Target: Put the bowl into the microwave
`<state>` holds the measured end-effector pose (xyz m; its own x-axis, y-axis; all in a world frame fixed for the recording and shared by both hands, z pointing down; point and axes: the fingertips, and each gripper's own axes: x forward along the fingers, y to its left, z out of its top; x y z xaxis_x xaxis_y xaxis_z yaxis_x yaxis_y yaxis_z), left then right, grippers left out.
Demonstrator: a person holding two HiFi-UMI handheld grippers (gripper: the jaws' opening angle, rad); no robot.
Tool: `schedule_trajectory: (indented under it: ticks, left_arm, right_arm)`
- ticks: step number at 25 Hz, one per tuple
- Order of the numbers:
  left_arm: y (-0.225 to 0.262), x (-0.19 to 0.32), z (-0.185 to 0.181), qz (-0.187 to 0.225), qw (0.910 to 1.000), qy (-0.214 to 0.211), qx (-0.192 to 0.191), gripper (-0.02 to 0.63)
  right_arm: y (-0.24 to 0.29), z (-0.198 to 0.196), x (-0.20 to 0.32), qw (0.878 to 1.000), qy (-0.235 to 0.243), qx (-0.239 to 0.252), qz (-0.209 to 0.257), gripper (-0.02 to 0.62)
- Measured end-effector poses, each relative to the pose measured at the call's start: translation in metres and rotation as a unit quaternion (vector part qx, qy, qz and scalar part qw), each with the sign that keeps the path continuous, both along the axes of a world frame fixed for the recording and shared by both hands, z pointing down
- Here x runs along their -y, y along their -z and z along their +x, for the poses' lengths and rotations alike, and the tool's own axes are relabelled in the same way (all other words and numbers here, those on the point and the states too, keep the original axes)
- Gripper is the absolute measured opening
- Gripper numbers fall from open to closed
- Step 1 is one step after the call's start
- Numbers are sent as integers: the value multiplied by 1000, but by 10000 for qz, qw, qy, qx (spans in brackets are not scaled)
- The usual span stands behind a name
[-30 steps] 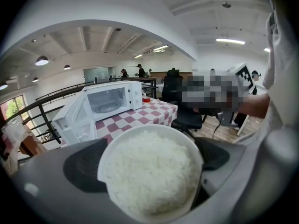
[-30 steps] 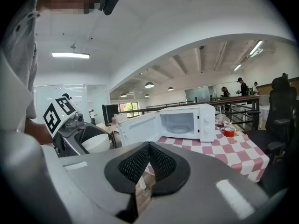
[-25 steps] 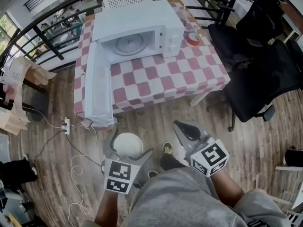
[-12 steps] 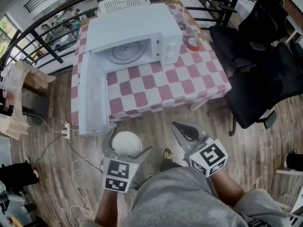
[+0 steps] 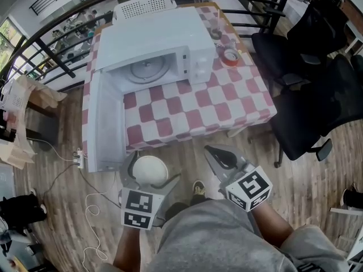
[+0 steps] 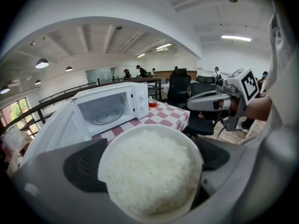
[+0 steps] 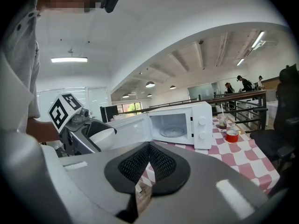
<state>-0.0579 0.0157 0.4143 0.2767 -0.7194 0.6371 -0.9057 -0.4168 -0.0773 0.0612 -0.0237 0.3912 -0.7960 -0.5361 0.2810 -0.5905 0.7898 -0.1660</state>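
A white bowl point(image 5: 150, 170) heaped with white rice point(image 6: 148, 171) sits between the jaws of my left gripper point(image 5: 148, 171), which is shut on it, low in front of the table. The white microwave point(image 5: 152, 50) stands on the checked table point(image 5: 193, 103) with its door point(image 5: 106, 123) swung wide open to the left and its glass turntable point(image 5: 143, 69) bare. In the right gripper view the bowl point(image 7: 102, 138) shows at left and the microwave point(image 7: 180, 124) ahead. My right gripper point(image 5: 218, 153) is shut, its pads point(image 7: 149, 166) pressed together on nothing, right of the bowl.
A red tape roll point(image 5: 229, 56) and a cup point(image 5: 215, 33) stand on the table right of the microwave. Black office chairs point(image 5: 309, 95) crowd the right side. A white basket point(image 5: 148, 2) sits behind the microwave. A power strip point(image 5: 79, 156) and cable lie on the wooden floor at left.
The table and microwave have come closer in the head view as the person stepped forward. Both grippers keep their hold and spacing; the bowl stays in the left gripper.
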Motion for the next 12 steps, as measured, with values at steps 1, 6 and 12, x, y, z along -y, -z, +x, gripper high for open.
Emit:
schedule_trajectory:
  ticks: [1,6,12]
  left_arm:
    - [0,3,1,7,10000,0,7,581]
    - [1,14,5,32,10000,8,39,581]
    - [6,19,4,92,9999,4,52,581]
  right_arm:
    - [-1,1,2,10000,-2,1,6,-2]
    - [-1,8,12,10000,-39,33,13,-2]
    - [-2,14,20,9999,-125,-2,44,-2]
